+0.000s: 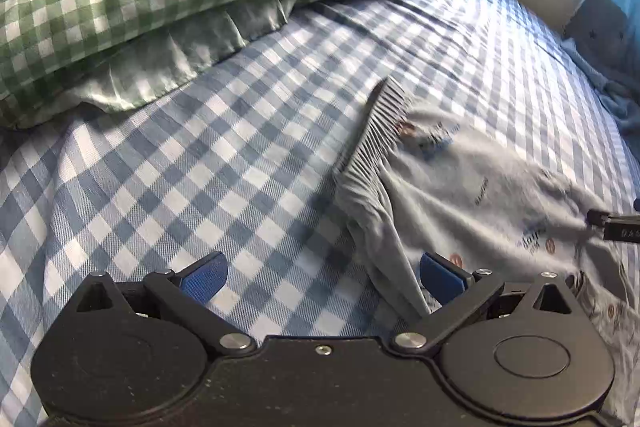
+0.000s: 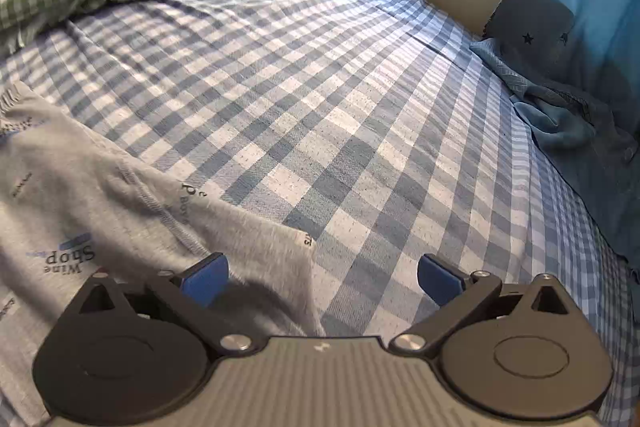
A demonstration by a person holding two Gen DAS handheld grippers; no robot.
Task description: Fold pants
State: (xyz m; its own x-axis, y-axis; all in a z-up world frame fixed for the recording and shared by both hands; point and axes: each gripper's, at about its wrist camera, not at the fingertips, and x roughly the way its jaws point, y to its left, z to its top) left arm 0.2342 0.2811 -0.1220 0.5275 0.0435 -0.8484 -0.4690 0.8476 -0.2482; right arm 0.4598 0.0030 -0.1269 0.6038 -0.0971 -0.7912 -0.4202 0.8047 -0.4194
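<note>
The grey pants (image 1: 472,195) were spread on the checked bed (image 1: 200,167). Both the left claw (image 1: 324,277) and the right claw (image 2: 323,277) were held wide apart, empty.

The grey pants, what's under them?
The grey pants lie on the blue checked sheet, which shows all around them. Whatever sits directly beneath the cloth is covered, so I cannot tell.
</note>
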